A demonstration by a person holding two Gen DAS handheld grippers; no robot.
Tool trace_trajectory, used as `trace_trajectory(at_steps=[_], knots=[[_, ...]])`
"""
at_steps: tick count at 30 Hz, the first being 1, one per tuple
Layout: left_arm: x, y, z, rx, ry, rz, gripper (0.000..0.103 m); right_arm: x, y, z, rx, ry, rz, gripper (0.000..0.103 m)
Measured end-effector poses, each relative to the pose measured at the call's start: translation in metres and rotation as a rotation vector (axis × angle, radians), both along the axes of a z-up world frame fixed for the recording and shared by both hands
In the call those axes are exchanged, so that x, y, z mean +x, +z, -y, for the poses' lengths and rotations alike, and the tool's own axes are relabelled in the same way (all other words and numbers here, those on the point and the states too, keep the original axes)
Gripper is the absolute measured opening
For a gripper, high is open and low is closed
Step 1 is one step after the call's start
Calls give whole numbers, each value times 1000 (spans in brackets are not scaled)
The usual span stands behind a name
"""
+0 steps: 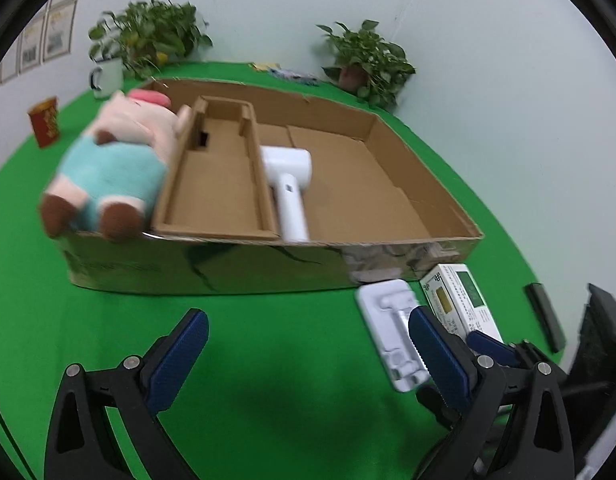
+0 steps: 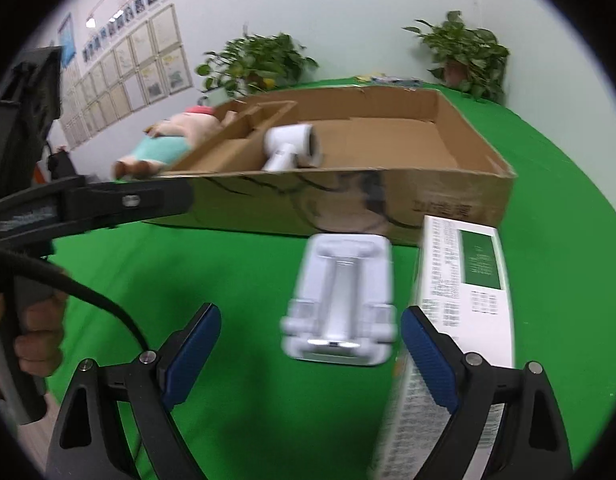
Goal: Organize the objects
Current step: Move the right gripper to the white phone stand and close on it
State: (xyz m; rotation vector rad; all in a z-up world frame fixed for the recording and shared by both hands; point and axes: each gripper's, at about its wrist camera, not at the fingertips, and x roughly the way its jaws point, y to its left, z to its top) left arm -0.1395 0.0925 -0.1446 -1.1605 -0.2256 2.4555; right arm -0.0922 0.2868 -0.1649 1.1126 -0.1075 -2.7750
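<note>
stand: white, flat on green table, just before box, between right claw fingers, untouched | carton: beside stand, right | box holds dryer, insert; plush on left rim | left claw: wide open, empty | right claw: wide open, empty

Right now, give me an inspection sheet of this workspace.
Surface: green cloth over the table.
Job's things: cardboard box holds plush pig, leaning over its wall, and white hair dryer; white stand and white carton lie outside in front.
Clutter: red can, enamel mug, black bar.
Grippers: left tool open, empty; right tool open before the stand.
Cables: black cable by left handle.
Surroundings: two potted plants, framed pictures.
</note>
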Motion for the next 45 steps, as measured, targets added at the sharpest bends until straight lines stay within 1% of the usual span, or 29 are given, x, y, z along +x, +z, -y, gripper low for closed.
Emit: trace_trajectory(at_steps=[4,6,7,10,12,15,16,17,19,21,22,23,24,27,28,29,30,31,32,34,37,38,40,42,45], knots=[[-10,-7,-10,3,-16,20,91,-6,-9,-21,37,-54,32,92],[-14,-9,-13,10,-21,29,88,-7,-7,-25,40,-58,26,92],[-16,-9,-15,10,-22,31,87,-7,-3,-22,26,-41,18,92],[-18,-9,-18,19,-32,34,87,-13,-3,-6,6,9,18,92],[-21,-10,-15,14,-30,45,87,-17,-7,2,-3,22,34,92],[-22,-9,-6,40,-20,64,87,-30,-14,12,44,2,74,91],[-22,-9,-4,45,-18,69,87,-34,-17,12,62,-2,95,89],[-22,-11,-2,49,-19,78,87,-37,-20,13,70,-2,112,80],[-21,-14,1,60,-35,100,87,-39,-24,12,111,-34,144,67],[-16,-18,2,92,-69,139,87,-35,-24,6,70,-32,163,66],[-15,-21,2,115,-91,162,87,-28,-21,3,41,-38,181,66],[-11,-26,2,154,-124,197,87,-21,-20,1,22,-37,188,66],[-9,-30,1,177,-142,220,87,-13,-18,0,6,-32,190,66],[-3,-46,-7,254,-206,296,87,12,-17,2,-26,-3,176,69],[-3,-51,-11,271,-220,321,87,17,-18,3,-28,6,164,78],[-4,-57,-15,285,-231,350,87,22,-17,5,-26,15,140,83],[-1,-56,-17,293,-229,326,87,25,-17,7,-21,22,121,83],[-2,-57,-20,295,-240,334,87,28,-17,10,-8,32,107,83],[-3,-59,-24,312,-258,352,87,29,-16,13,12,45,93,83],[-2,-60,-29,326,-266,364,87,28,-16,17,48,56,69,83],[1,-60,-37,340,-280,373,85,21,-19,20,79,67,71,83],[1,-60,-38,339,-277,375,78,19,-21,20,87,65,78,83],[0,-63,-40,361,-278,400,71,15,-25,20,83,68,96,83],[1,-65,-40,379,-269,410,67,14,-28,21,85,73,110,83],[3,-64,-40,373,-257,402,62,14,-29,24,100,71,108,83]])
